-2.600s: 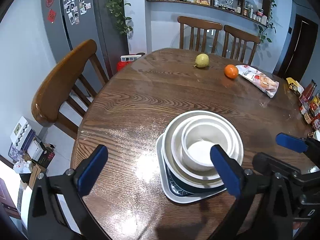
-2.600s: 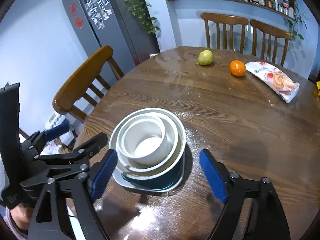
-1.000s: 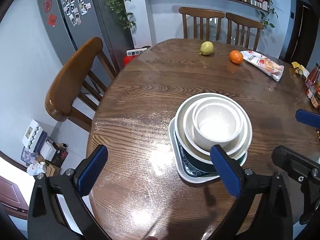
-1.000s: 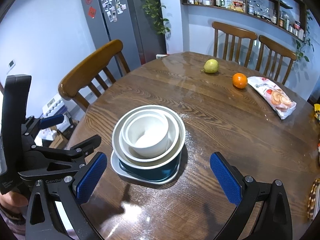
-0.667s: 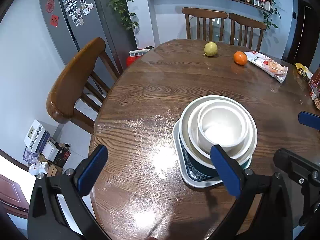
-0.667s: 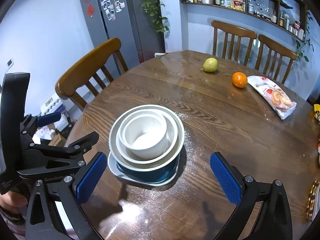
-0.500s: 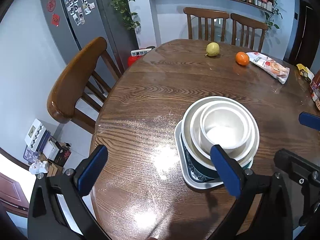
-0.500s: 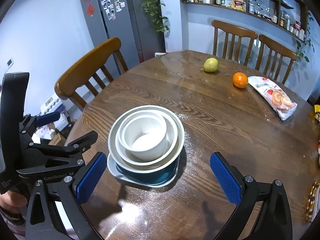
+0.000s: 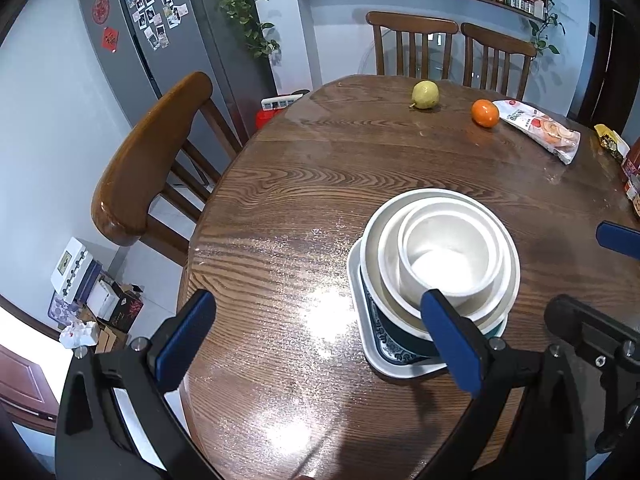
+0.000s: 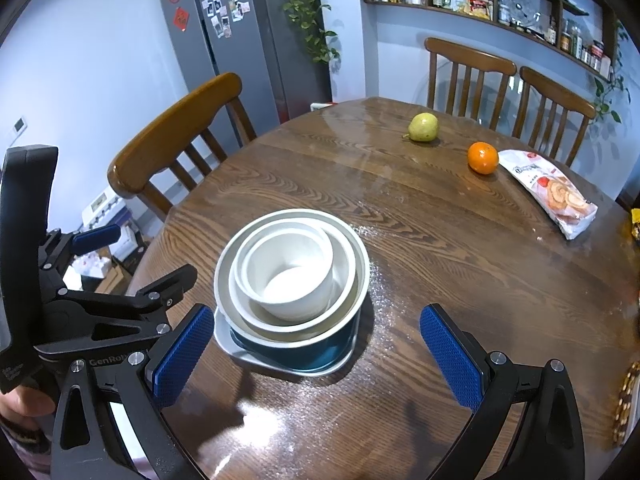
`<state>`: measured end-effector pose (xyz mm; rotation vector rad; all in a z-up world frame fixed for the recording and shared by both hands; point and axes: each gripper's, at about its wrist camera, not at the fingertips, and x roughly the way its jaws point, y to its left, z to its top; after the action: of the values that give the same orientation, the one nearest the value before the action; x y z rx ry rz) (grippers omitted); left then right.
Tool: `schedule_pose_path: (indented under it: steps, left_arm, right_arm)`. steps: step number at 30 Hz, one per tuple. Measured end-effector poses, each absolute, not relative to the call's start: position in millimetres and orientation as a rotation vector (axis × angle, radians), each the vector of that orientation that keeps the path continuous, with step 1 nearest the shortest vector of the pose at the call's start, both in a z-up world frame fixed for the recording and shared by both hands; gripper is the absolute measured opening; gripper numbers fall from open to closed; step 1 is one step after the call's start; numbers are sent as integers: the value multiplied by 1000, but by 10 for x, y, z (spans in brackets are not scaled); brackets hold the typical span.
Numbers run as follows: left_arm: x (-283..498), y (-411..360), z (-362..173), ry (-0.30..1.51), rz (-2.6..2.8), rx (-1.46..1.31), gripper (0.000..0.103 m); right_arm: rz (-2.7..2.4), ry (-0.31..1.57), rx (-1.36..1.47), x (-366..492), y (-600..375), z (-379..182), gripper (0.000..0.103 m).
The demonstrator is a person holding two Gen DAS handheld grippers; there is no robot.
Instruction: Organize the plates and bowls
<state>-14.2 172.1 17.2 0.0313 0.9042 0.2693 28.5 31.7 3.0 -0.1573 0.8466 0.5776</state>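
Round dark-brown wooden table (image 9: 304, 208) fills both views, brown wooden chairs (image 10: 172, 136) around it. Near the front edge sits the dish stack: pale rounded-square plate (image 9: 360, 336) at the bottom, dark teal bowl (image 10: 320, 354) on it, then a wide white bowl (image 10: 356, 252), a mid white bowl (image 10: 344, 276) nested in that, and a small deep white bowl (image 10: 288, 268) on top — all upright, roughly concentric. Left gripper (image 9: 320, 336) with blue pads is spread wide, holding nothing, above bare table left of the stack; its right finger overlaps the stack's near rim in view, contact not clear. Right gripper (image 10: 316, 356) is also spread wide and empty, its fingers either side of the stack's near right part, not touching. Far side: printed snack packet (image 10: 552, 192), orange fruit (image 10: 483, 157) just beside it, yellow-green pear (image 10: 424, 127) — well apart from the stack.
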Motion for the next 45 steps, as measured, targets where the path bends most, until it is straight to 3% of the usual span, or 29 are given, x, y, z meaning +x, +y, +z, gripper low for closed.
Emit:
schedule_pose_path:
  steps: [45]
  left_arm:
    - [-156,1673,158,912,260,45,102]
  right_arm:
    - [578,848,-161,243,354,22,103]
